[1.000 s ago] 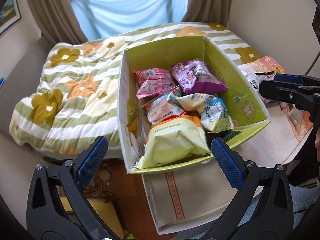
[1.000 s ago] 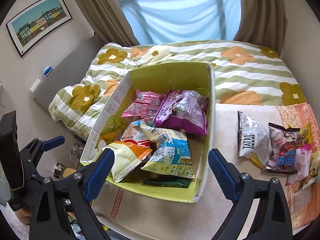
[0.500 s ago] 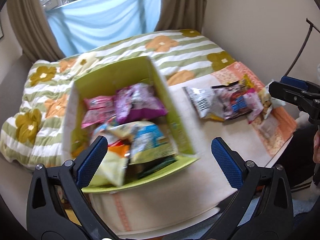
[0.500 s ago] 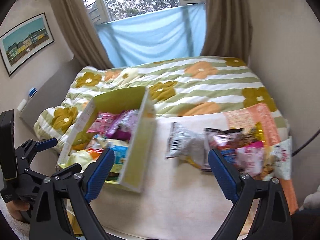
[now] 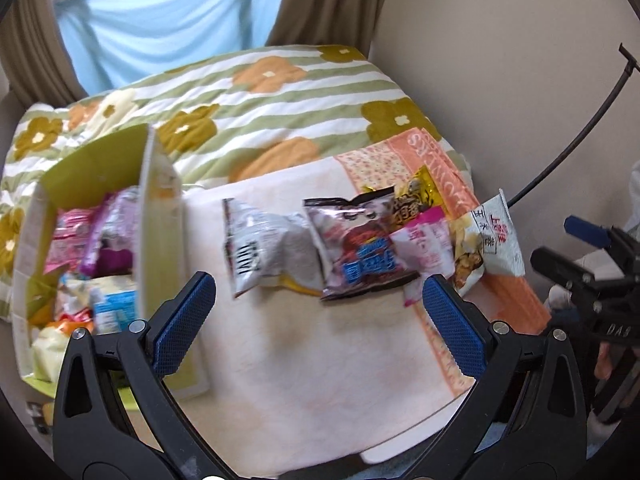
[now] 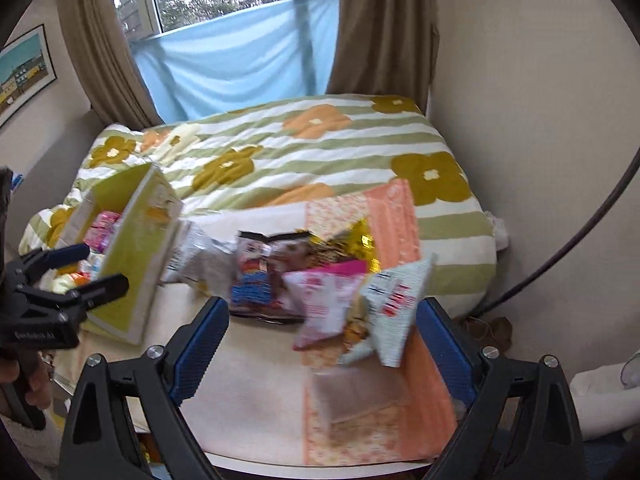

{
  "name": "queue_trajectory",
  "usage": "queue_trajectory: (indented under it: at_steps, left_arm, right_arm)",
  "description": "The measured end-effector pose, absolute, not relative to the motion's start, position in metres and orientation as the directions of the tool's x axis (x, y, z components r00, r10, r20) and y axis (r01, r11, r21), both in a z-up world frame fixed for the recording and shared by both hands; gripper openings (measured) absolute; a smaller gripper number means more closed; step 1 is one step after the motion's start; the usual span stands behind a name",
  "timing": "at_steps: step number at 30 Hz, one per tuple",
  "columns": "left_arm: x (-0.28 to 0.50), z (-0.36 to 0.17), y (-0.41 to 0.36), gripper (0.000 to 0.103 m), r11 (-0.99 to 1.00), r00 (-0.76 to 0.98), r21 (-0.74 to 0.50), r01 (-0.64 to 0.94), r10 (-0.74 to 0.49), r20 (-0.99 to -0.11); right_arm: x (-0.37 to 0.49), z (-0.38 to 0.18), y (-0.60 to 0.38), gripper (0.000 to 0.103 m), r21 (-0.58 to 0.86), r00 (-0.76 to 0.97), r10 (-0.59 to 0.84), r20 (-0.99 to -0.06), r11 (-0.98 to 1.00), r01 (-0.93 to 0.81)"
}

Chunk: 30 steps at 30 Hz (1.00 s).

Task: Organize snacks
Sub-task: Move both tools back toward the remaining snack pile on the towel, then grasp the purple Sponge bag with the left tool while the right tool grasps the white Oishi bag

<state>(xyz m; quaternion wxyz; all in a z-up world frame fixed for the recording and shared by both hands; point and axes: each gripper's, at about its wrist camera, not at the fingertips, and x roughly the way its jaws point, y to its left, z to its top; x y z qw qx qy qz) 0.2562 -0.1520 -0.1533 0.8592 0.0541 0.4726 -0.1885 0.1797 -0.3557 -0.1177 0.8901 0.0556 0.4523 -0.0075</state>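
A green cardboard box (image 5: 152,240) (image 6: 132,256) holding several snack bags stands at the table's left. A loose row of snack bags lies to its right: a silver bag (image 5: 264,252), a dark bag with blue lettering (image 5: 356,252) (image 6: 256,280), a pink-and-white bag (image 5: 428,252) (image 6: 324,300), a gold bag (image 5: 412,196) and a white bag with red print (image 5: 492,240) (image 6: 396,304). My left gripper (image 5: 316,320) hangs open above the cloth just in front of the silver and dark bags. My right gripper (image 6: 324,352) is open above the pink and white bags. Neither holds anything.
The table (image 5: 304,360) wears a cream cloth with an orange patterned border (image 6: 428,396). Behind it lies a bed with a flowered, green-striped quilt (image 6: 320,148). A wall and a black cable (image 5: 580,136) are on the right. A clear flat wrapper (image 6: 360,392) lies by the border.
Both grippers have swung right, away from the green box and over to the loose snack bags. Their jaws stayed open and empty throughout.
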Motion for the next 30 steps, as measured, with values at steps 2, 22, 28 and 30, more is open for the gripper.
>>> queue_trajectory:
  at_steps: [2,22,28,30]
  left_arm:
    - [0.266,-0.165,-0.165,0.103,0.922,0.467,-0.088,0.377,-0.271,-0.841]
    - [0.334,-0.276,-0.227,0.093,0.893,0.336,-0.061,0.445,-0.23,-0.913]
    - [0.338,-0.284,-0.227,0.074,0.88,0.312,-0.073,0.469,-0.243,-0.918]
    - [0.337,-0.286,-0.227,0.068,0.874,0.311,-0.072,0.48,-0.247,-0.918]
  right_arm:
    - [0.181,-0.131,-0.368,0.094,0.103,0.582,0.049,-0.811,0.993,0.06]
    - [0.212,-0.207,-0.381,0.093,0.085,0.543,0.027,-0.839,0.993,0.083]
    - [0.22,-0.214,-0.377,0.093,0.064,0.535,0.005,-0.845,0.994,0.091]
    - [0.222,-0.215,-0.376,0.093,0.06,0.532,0.001,-0.847,0.994,0.093]
